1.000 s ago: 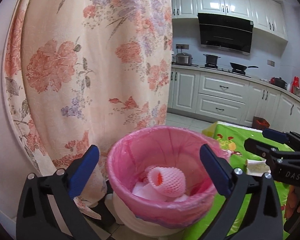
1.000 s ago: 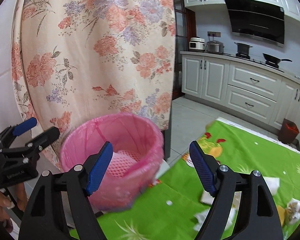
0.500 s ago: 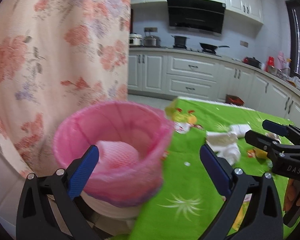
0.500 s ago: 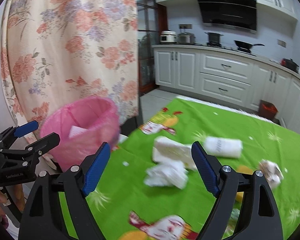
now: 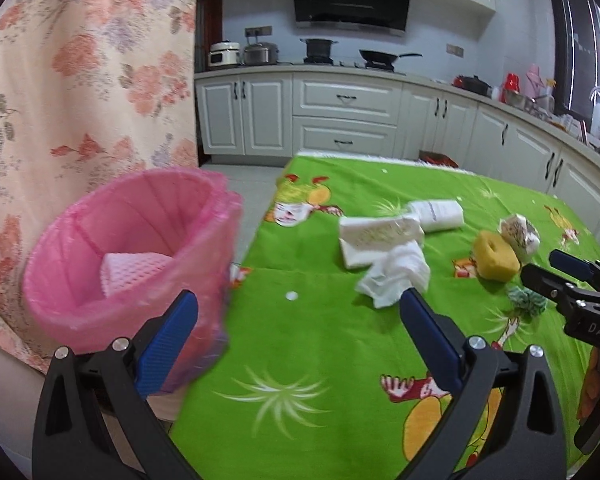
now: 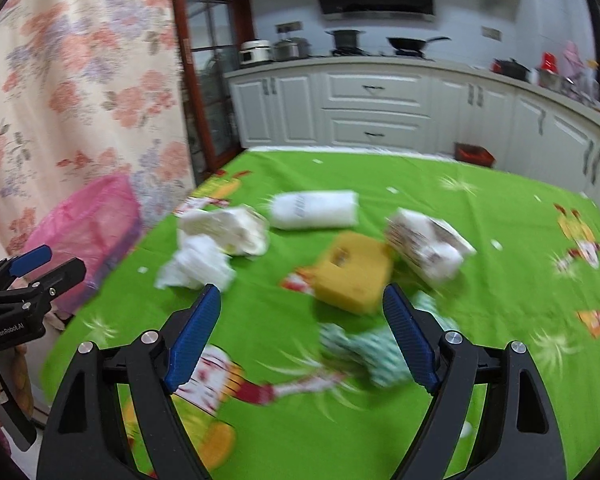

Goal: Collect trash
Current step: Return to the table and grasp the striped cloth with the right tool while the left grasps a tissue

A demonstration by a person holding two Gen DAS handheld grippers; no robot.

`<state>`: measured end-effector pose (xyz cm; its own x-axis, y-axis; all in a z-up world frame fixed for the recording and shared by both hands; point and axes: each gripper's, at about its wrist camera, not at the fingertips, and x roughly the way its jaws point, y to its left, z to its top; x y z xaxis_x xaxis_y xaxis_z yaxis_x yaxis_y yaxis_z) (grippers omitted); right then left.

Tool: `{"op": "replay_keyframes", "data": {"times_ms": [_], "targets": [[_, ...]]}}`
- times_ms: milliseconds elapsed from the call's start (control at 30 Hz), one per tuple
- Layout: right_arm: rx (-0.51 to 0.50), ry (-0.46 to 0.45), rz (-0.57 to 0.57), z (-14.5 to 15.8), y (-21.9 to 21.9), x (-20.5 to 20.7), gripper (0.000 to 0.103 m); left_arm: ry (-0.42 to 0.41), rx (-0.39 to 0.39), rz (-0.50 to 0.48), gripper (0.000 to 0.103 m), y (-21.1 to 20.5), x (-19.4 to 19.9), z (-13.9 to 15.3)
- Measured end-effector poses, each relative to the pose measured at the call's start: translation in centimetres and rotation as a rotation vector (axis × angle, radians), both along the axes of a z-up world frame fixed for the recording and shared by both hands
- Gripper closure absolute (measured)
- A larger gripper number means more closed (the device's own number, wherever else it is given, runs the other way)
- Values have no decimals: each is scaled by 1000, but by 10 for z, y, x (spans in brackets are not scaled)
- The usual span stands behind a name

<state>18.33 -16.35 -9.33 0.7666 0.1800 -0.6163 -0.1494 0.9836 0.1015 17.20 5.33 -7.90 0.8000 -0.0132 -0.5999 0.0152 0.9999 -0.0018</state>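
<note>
A pink-lined bin stands off the table's left edge with a pink foam net inside. On the green tablecloth lie a crumpled white tissue, a white wrapper, a white packet, a yellow sponge, a printed crumpled wrapper and a green-white net. My left gripper is open and empty above the cloth, near the tissue. My right gripper is open and empty, hovering just before the sponge and the net.
A floral curtain hangs behind the bin. White kitchen cabinets with pots on the counter run along the back and right. The left gripper shows at the right wrist view's left edge, beside the bin.
Both views have swung from the bin to the right, over the table, and dipped lower. The trash on the cloth has come into view. Both grippers have stayed open and empty.
</note>
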Motion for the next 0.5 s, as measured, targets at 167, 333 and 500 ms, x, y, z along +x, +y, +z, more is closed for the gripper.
{"op": "replay_keyframes", "data": {"times_ms": [167,333,500], "targets": [[18,29,-108,-16,-32,-7,24,24,8,-30,5,-19,10,-14],[34,67,-195,-31,-54,-7,24,38,41,-59,5,-34,19,-25],[65,97,-240,-37,-67,0,24,58,37,-82,5,-41,28,-33]]}}
